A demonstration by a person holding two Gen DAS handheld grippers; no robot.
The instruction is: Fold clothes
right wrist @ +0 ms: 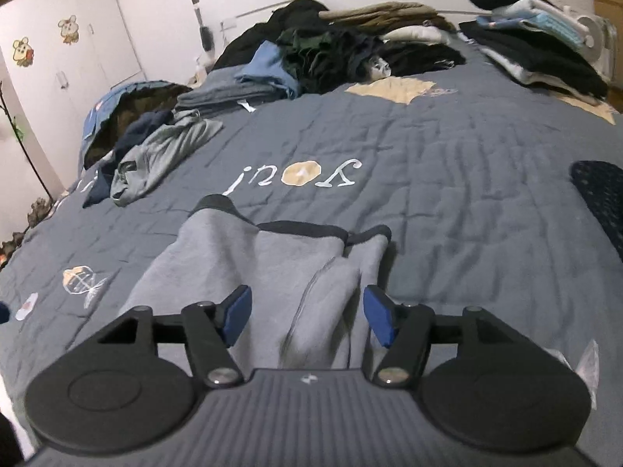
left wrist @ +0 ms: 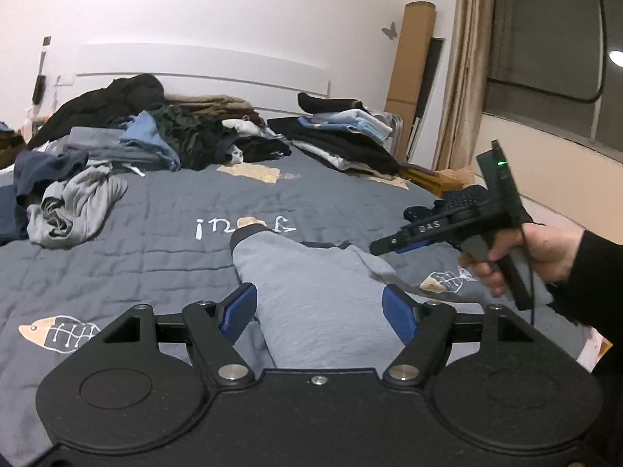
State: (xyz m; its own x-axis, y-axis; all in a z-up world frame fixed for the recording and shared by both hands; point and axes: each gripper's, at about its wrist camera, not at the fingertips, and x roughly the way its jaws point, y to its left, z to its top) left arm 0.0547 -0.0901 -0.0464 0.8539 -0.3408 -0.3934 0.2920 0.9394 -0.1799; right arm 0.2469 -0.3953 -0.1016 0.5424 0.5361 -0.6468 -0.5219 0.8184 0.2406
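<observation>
From the left wrist view, the left tongs [left wrist: 320,313] stand open at the bottom of the frame, their ribbed blue pads [left wrist: 238,312] apart on either side of a soft grey fleece garment [left wrist: 311,292] with nothing pinched between them. The garment lies flat on the bed's quilted slate-blue cover [left wrist: 155,233], running from the lower centre up toward the middle, with a dark ribbed cuff at its far end just under white stitched lettering. At the right edge a bare hand [left wrist: 545,253] in a dark sleeve holds the right tongs [left wrist: 393,243] by a pistol grip, black and boxy, over the garment's right side; from here I cannot tell how their jaws stand. A loose heap of rumpled clothes [left wrist: 136,136] fills the upper left, and a neater folded stack [left wrist: 342,132] sits right of centre by the white headboard. From the right wrist view, the right tongs [right wrist: 307,317] are open too, blue pads [right wrist: 379,319] clear of the cloth. The grey garment [right wrist: 253,272] lies below centre, creased lengthwise, its dark trimmed edge across the top. The quilt [right wrist: 467,214] shows fine wrinkles and a tan patch. The crumpled pile [right wrist: 311,50] sits upper centre, the folded stack [right wrist: 545,50] upper right.
</observation>
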